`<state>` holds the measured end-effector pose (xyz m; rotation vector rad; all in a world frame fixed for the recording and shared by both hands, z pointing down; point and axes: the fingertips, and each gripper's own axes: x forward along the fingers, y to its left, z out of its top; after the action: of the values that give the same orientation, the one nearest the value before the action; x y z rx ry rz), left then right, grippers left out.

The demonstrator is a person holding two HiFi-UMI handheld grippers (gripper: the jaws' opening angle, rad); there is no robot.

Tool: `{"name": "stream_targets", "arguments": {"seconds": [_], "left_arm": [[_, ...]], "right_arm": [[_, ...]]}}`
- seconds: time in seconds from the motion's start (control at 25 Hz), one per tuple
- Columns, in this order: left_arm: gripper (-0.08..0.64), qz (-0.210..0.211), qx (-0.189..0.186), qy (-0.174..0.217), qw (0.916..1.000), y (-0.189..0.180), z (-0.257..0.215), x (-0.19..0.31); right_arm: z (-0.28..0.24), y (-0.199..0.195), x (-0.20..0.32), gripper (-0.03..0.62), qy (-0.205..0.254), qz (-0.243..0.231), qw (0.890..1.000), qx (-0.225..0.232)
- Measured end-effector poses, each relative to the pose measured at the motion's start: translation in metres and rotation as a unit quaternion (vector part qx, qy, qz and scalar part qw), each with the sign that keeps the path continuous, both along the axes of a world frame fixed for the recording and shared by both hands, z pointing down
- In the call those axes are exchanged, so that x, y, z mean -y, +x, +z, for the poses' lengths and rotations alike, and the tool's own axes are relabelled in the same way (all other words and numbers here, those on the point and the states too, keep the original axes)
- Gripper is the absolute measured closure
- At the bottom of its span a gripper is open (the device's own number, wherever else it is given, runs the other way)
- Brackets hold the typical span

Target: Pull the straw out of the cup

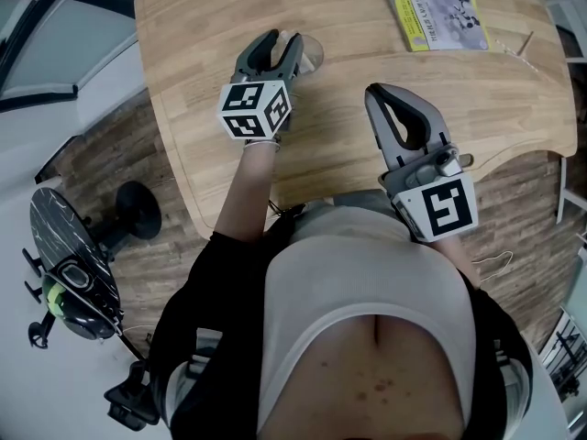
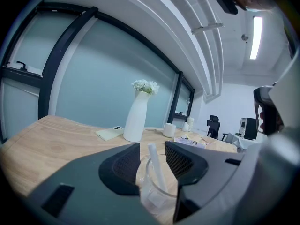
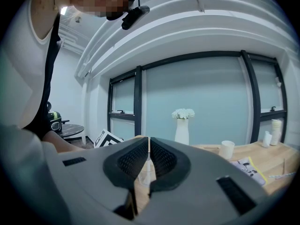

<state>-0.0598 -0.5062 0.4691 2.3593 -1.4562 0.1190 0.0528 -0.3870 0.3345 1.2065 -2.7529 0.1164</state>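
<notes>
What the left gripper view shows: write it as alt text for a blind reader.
The fingers of the left gripper hold a clear cup with a white straw standing in it, on a wooden table. Behind stands a white vase of flowers.

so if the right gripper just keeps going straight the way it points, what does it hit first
Probably the clear cup holding the white straw: the right gripper view shows it dead ahead, past the closed jaws of the right gripper. Depth is unclear, but nothing shows in between.
</notes>
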Motion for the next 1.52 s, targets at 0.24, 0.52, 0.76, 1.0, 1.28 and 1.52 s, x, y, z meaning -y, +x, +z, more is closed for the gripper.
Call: {"name": "stream_targets", "arguments": {"seconds": [0.24,0.52,0.76,1.0,1.28,1.52], "left_arm": [[0.391,0.004,0.003,0.000,1.0000,0.0030,0.0004,0.0023],[0.424,0.003,0.003,0.000,1.0000,0.0035,0.0008,0.0044],[0.464,0.001,0.006,0.001,1.0000,0.0024,0.0019,0.0048],[0.486,0.002,0.010,0.001,0.9999,0.0042,0.0024,0.0050],[0.499,0.000,0.005,0.000,1.0000,0.0055,0.0004,0.0048],[0.512,-0.002,0.004,0.003,1.0000,0.0053,-0.0020,0.0047]], "right_arm": [[0.0012,0.0007,0.0017,0.561,-0.003,0.001,1.000,-0.002],[-0.0001,0.0017,0.0036,0.560,0.000,0.002,1.000,-0.002],[0.0007,0.0016,0.0040,0.561,0.003,0.004,1.000,-0.003],[0.0009,0.0041,0.0039,0.561,0.002,0.008,1.000,-0.003],[0.0016,0.0071,0.0039,0.561,0.022,-0.001,1.000,-0.016],[0.0016,0.0061,0.0029,0.561,0.000,0.010,1.000,-0.005]]}}
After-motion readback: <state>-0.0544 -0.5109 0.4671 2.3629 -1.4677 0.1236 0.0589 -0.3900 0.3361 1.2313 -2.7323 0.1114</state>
